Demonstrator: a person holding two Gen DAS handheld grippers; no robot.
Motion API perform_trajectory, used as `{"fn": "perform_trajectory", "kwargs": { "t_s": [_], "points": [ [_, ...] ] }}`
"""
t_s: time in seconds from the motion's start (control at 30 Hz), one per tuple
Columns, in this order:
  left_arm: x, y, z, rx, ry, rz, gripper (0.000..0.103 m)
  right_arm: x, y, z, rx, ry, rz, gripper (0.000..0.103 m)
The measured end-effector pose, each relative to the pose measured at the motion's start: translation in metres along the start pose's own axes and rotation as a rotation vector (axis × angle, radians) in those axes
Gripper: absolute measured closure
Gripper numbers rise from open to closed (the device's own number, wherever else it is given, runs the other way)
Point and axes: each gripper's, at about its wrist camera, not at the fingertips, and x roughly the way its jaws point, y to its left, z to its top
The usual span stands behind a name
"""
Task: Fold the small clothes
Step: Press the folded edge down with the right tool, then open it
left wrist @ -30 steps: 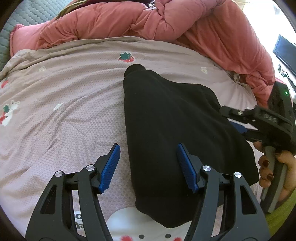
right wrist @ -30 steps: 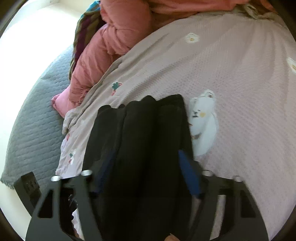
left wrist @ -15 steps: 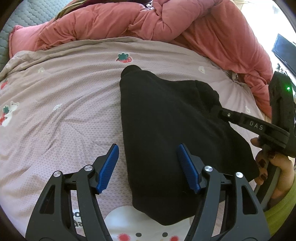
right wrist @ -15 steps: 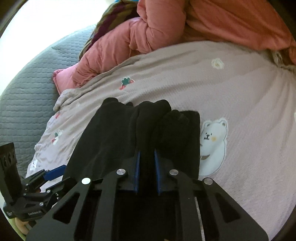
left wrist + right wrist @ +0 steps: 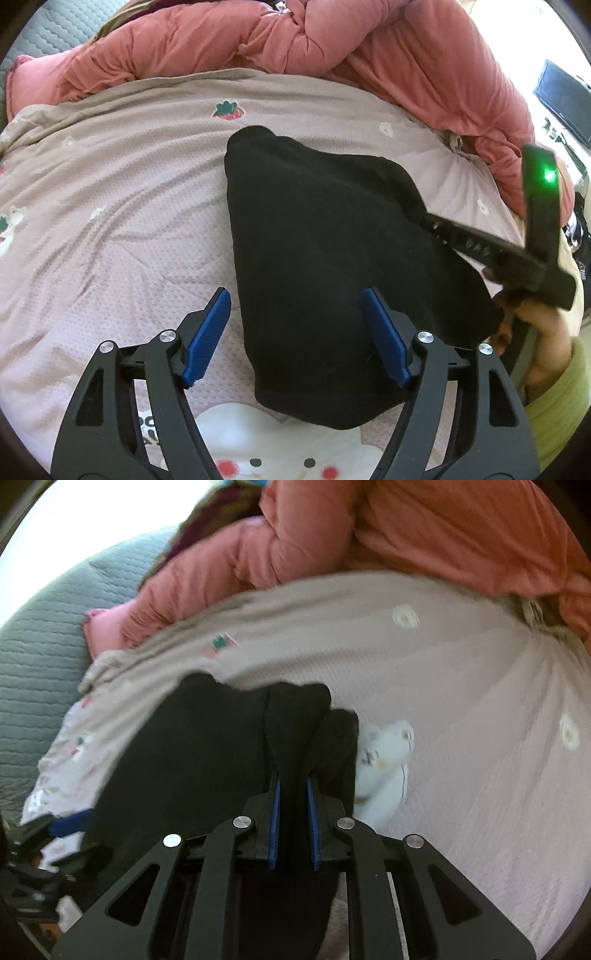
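Observation:
A small black garment (image 5: 314, 240) lies on a pale pink sheet (image 5: 110, 192) with bear and strawberry prints. My left gripper (image 5: 295, 299) hovers over the garment's near end. Its jaws are opening and its blue pads (image 5: 210, 332) stand apart, one off the cloth's left edge and one above the cloth, pressing nothing. My right gripper (image 5: 293, 794) is shut on a bunched fold of the black garment (image 5: 207, 746). In the left wrist view the right gripper (image 5: 428, 219) bites the garment's far right edge, held by a hand (image 5: 543, 332) in a green sleeve.
A rumpled pink duvet (image 5: 332, 48) is piled along the far side of the sheet and down the right. A grey quilted cover (image 5: 33, 657) lies beyond the sheet's left edge. A dark screen (image 5: 561, 99) stands off to the right.
My right gripper went from open around the garment's edge to shut on a fold of it, and it rolled. The left jaws spread a little wider; the left hand stayed put.

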Motion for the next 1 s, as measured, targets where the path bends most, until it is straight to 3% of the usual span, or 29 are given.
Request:
{"fn": "perform_trajectory", "kwargs": {
  "t_s": [0.1, 0.17, 0.2, 0.43, 0.57, 0.67, 0.8, 0.9, 1.0],
  "points": [
    [0.001, 0.001, -0.002, 0.005, 0.001, 0.007, 0.035, -0.006, -0.002, -0.002, 0.022, -0.005, 0.002, 0.086],
    [0.001, 0.002, -0.002, 0.003, 0.001, 0.009, 0.035, -0.015, -0.001, -0.002, 0.029, -0.009, -0.027, 0.069],
    [0.001, 0.003, -0.003, 0.002, 0.001, 0.008, 0.035, -0.02, 0.0, -0.002, 0.03, -0.017, -0.033, 0.068],
    [0.001, 0.008, -0.009, -0.004, -0.002, 0.005, 0.035, -0.081, 0.034, -0.029, -0.04, -0.131, 0.035, 0.063],
    [-0.002, 0.011, -0.012, -0.011, -0.003, -0.004, 0.035, -0.092, 0.057, -0.052, -0.145, -0.104, 0.034, 0.063],
    [-0.006, 0.014, -0.018, -0.01, -0.004, -0.008, 0.034, -0.08, 0.064, -0.069, -0.202, -0.011, -0.07, 0.069],
    [-0.005, 0.019, -0.027, -0.013, 0.012, -0.021, 0.027, -0.061, 0.051, -0.086, -0.161, 0.05, -0.081, 0.069],
    [-0.007, 0.02, -0.03, -0.015, 0.008, -0.03, 0.027, -0.064, 0.054, -0.089, -0.161, 0.034, -0.085, 0.069],
    [-0.015, 0.021, -0.031, -0.006, -0.004, -0.025, 0.027, -0.079, 0.058, -0.088, -0.163, 0.0, -0.08, 0.06]
  ]
}}
